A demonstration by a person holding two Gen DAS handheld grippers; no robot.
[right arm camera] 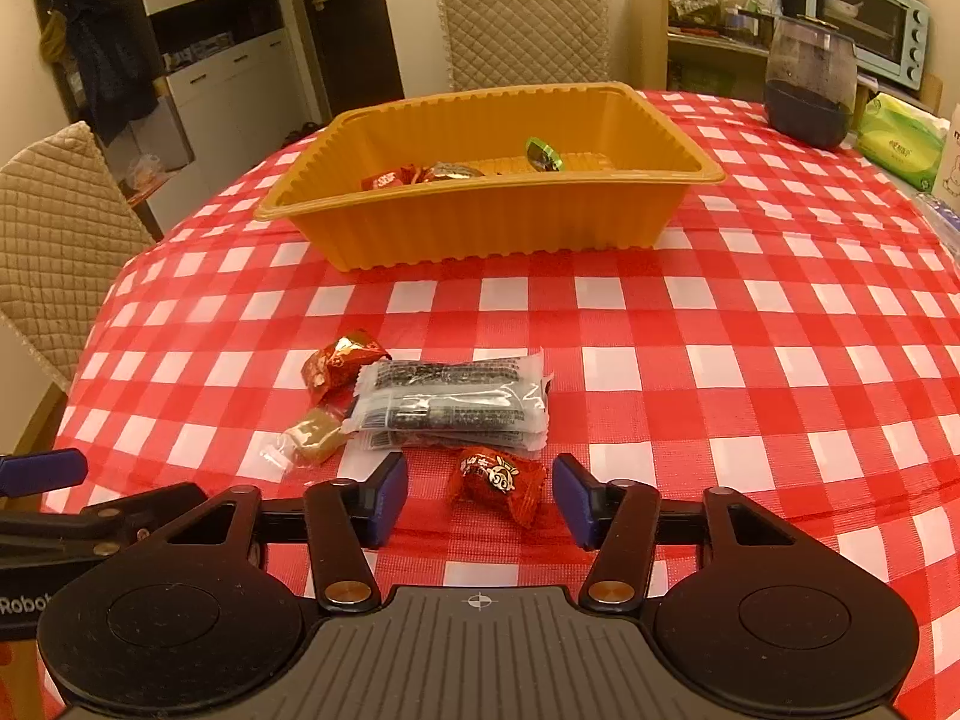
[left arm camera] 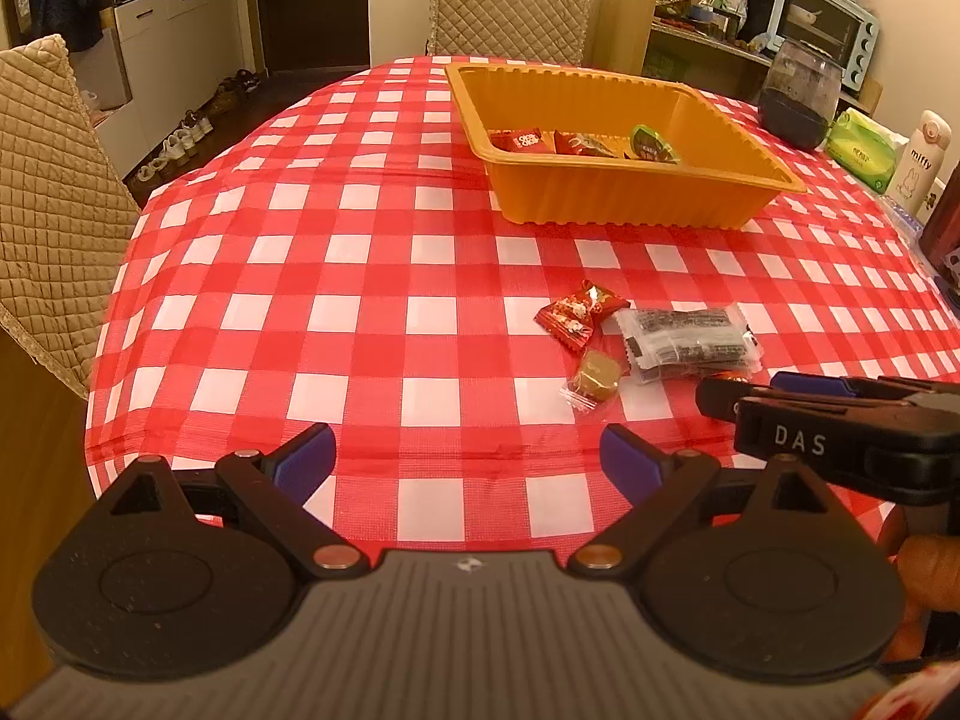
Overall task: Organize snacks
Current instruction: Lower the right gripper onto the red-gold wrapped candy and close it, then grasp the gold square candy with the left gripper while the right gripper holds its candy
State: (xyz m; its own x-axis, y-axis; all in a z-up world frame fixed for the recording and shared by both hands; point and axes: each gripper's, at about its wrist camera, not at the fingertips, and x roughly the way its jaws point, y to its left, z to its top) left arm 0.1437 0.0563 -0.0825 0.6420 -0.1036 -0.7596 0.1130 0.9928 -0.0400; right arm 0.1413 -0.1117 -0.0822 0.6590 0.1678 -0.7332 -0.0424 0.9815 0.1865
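An orange tray point(left arm camera: 630, 204) point(right arm camera: 492, 228) on the checked tablecloth holds several wrapped snacks point(left arm camera: 576, 143) point(right arm camera: 444, 173). Loose snacks lie in front of it: a clear pack with black print point(left arm camera: 684, 339) point(right arm camera: 456, 405), a red foil sweet point(left arm camera: 576, 312) point(right arm camera: 339, 360) and a tan sweet in clear wrap point(left arm camera: 594, 381) point(right arm camera: 312, 435). A red wrapped sweet point(right arm camera: 498, 480) lies between the open jaws of my right gripper point(right arm camera: 480, 495), untouched. That gripper shows in the left wrist view point(left arm camera: 750, 390) beside the clear pack. My left gripper point(left arm camera: 468, 459) is open and empty above the cloth.
A dark glass jar point(left arm camera: 798, 96) point(right arm camera: 810, 84), a green tissue pack point(left arm camera: 864, 147) point(right arm camera: 900, 141) and a white bottle point(left arm camera: 918, 162) stand at the table's right. Quilted chairs stand at the left point(left arm camera: 48, 210) and far side point(left arm camera: 510, 0). The table's near edge point(left arm camera: 114, 456) is close.
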